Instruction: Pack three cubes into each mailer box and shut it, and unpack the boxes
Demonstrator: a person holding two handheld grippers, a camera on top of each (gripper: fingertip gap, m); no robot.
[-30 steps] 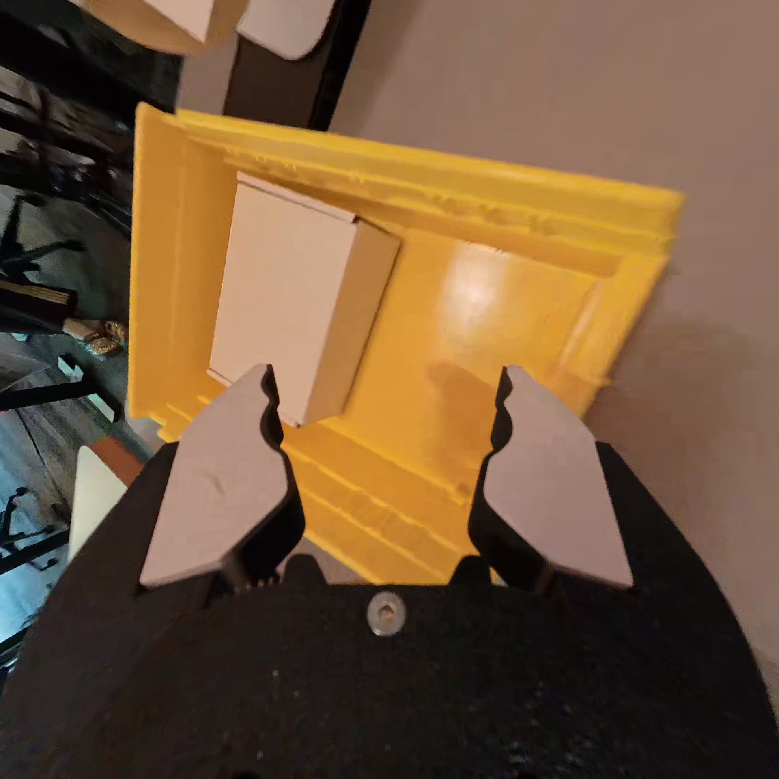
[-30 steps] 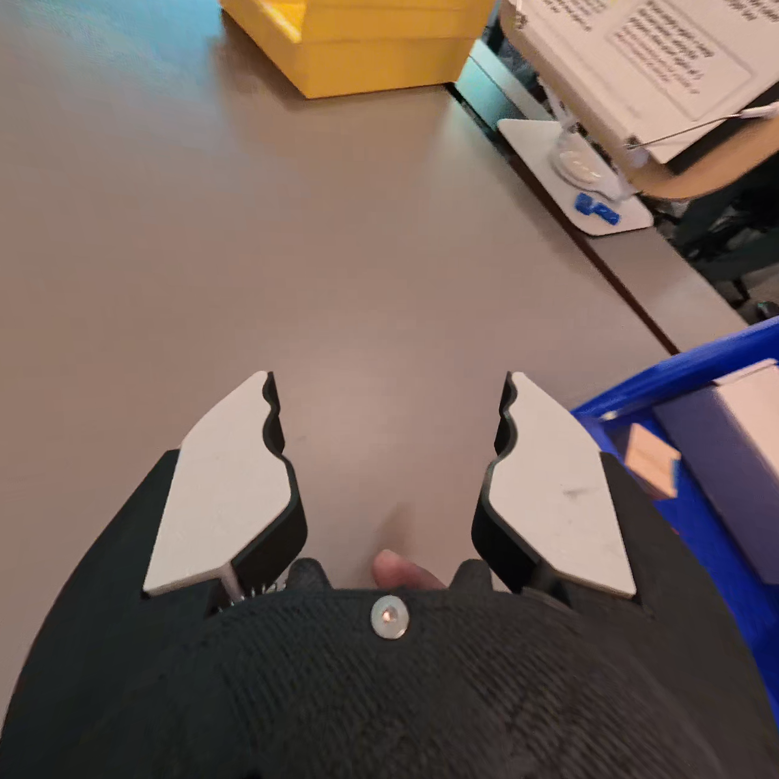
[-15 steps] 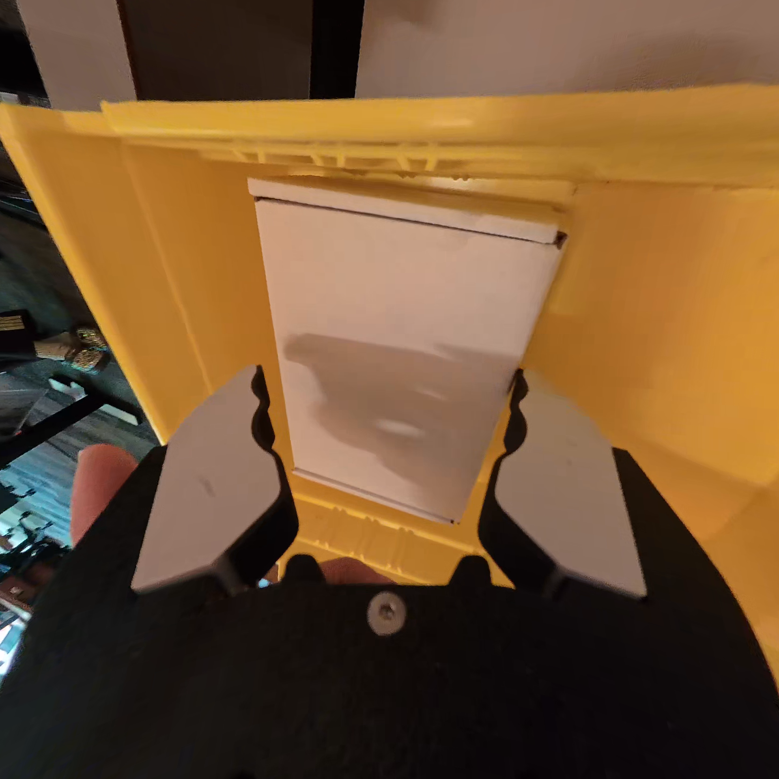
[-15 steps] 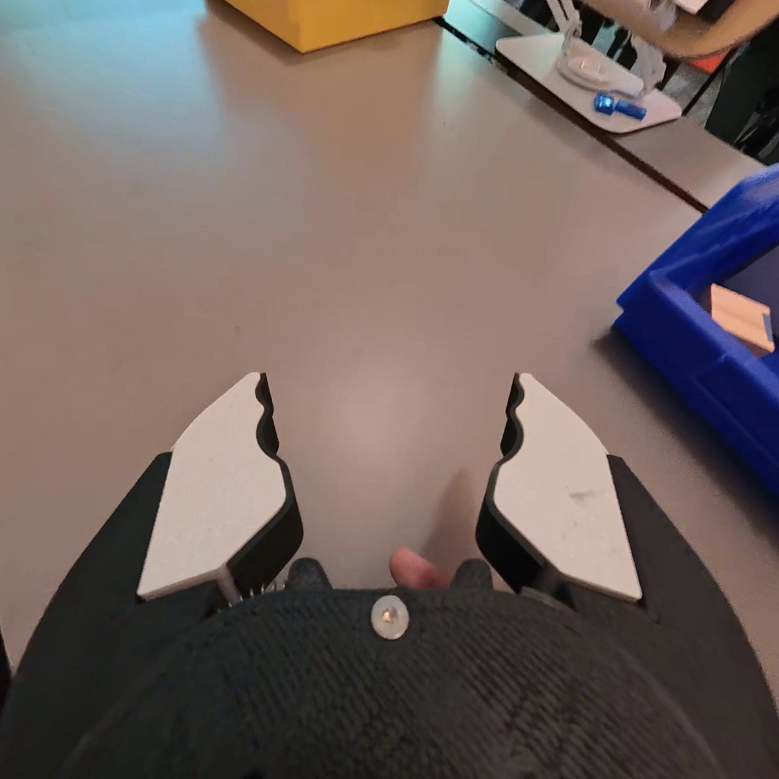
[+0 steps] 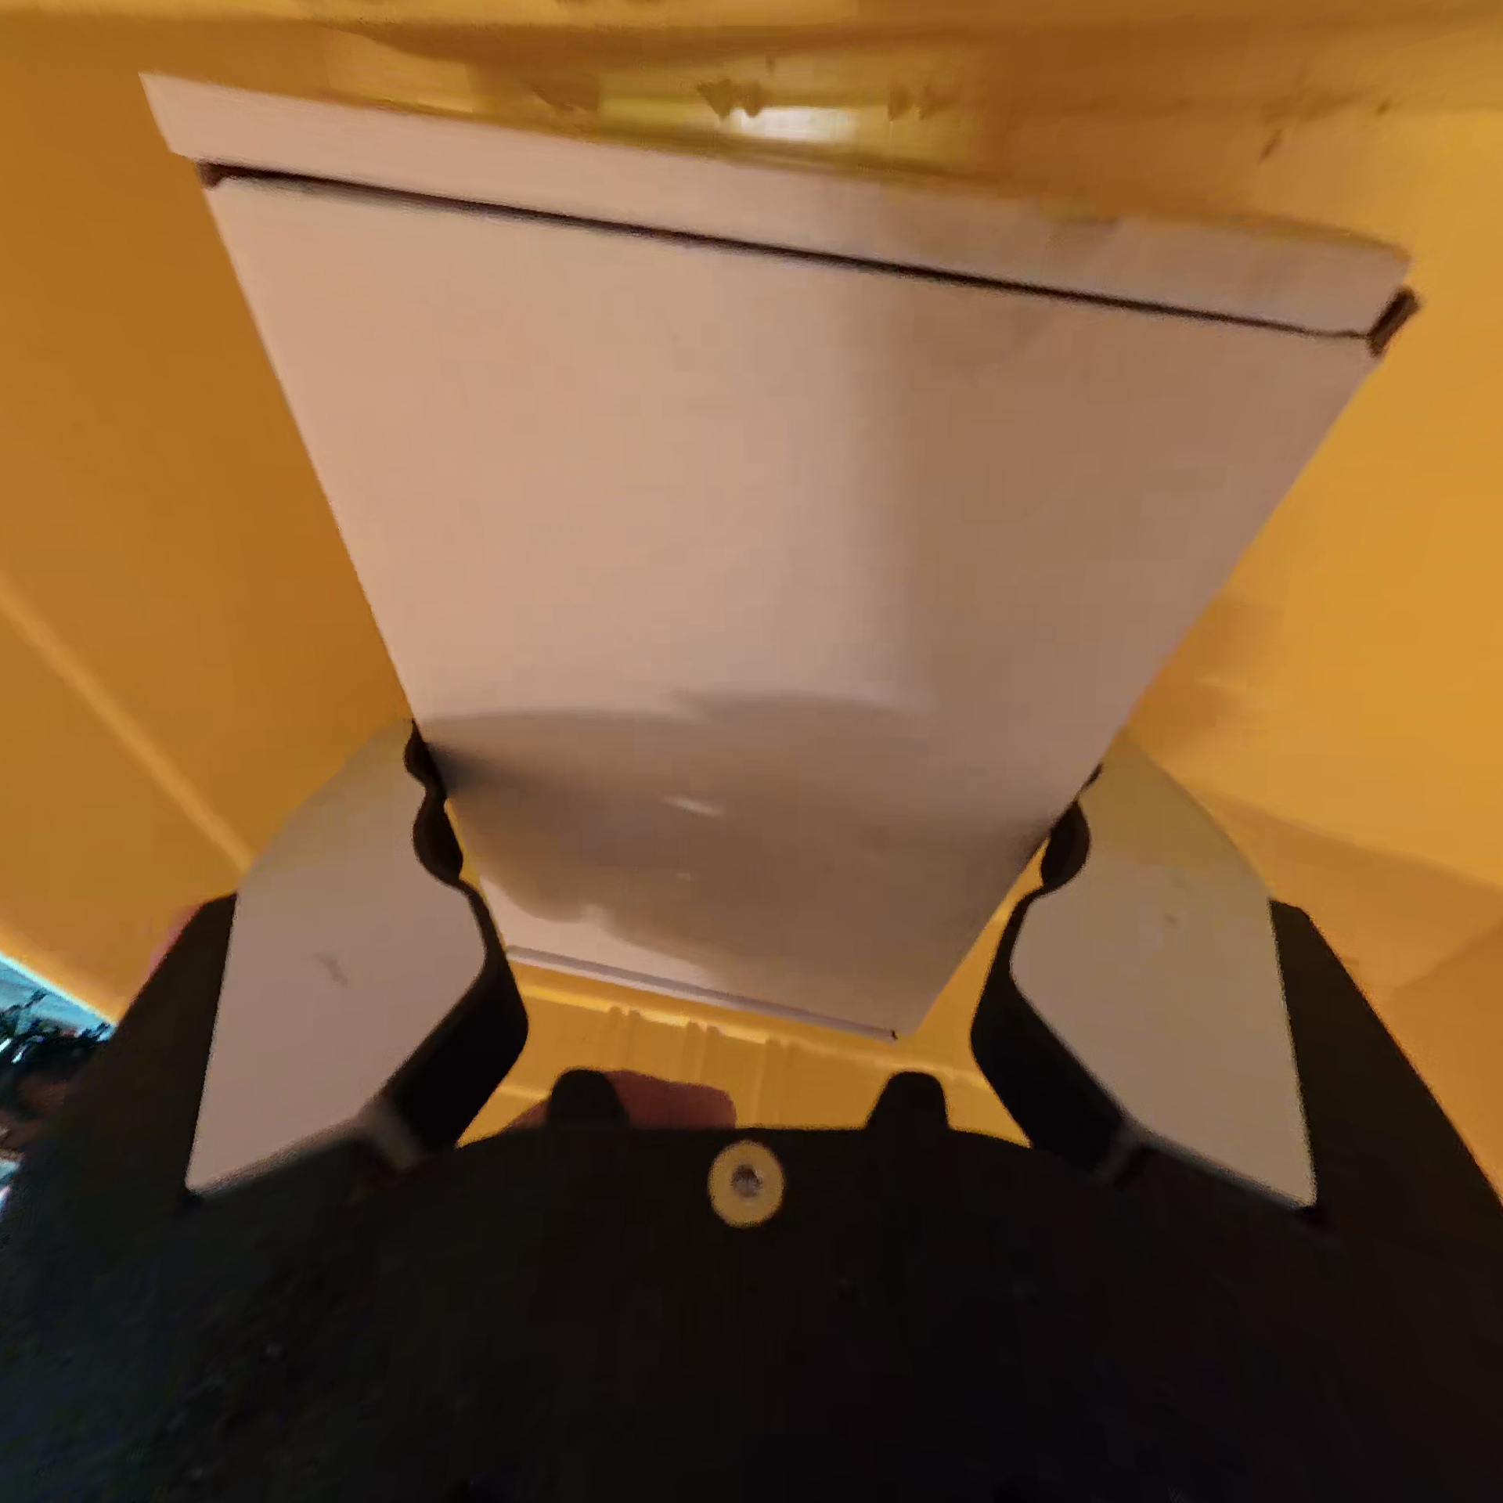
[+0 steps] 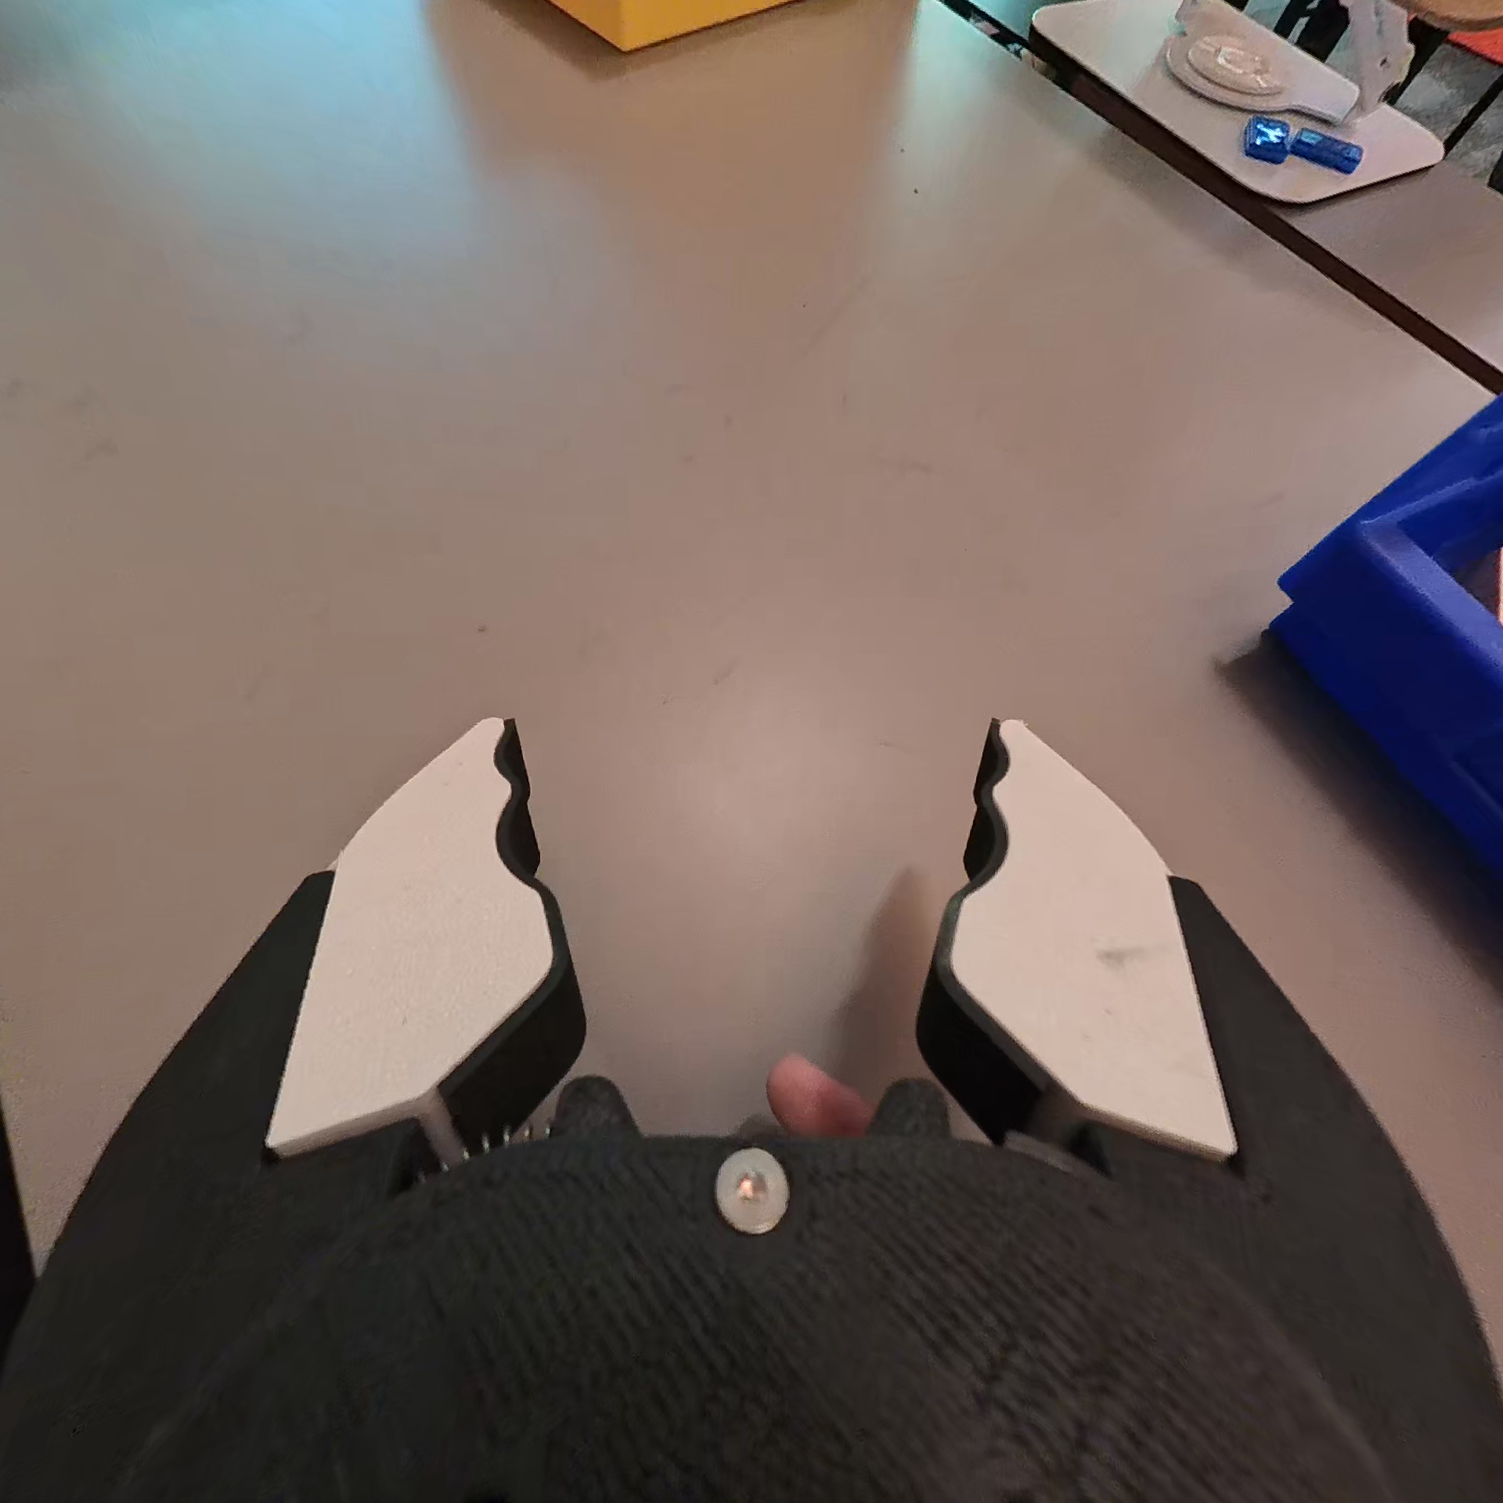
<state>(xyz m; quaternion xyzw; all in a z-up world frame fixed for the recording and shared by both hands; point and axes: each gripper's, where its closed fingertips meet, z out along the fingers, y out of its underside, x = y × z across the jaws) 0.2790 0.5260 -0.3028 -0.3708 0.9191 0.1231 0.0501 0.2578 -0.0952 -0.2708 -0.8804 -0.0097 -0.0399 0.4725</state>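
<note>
A closed white mailer box (image 5: 691, 488) lies in the yellow bin (image 5: 163, 447), which fills the left wrist view. My left gripper (image 5: 752, 752) is open wide, with one finger (image 5: 341, 935) on each side of the box's near end, at or very close to its side walls. My right gripper (image 6: 752, 732) is open and empty, low over the bare grey table (image 6: 651, 366). No cubes show clearly in either view.
A blue bin (image 6: 1399, 651) stands at the right edge of the right wrist view; its contents are mostly cut off. A corner of the yellow bin (image 6: 651, 16) shows at the top. A white tray (image 6: 1301, 154) with small blue parts lies on a neighbouring table.
My left gripper moved down into the yellow bin and opened wider, so its fingers now straddle the white box. My right gripper drew back left, away from the blue bin.
</note>
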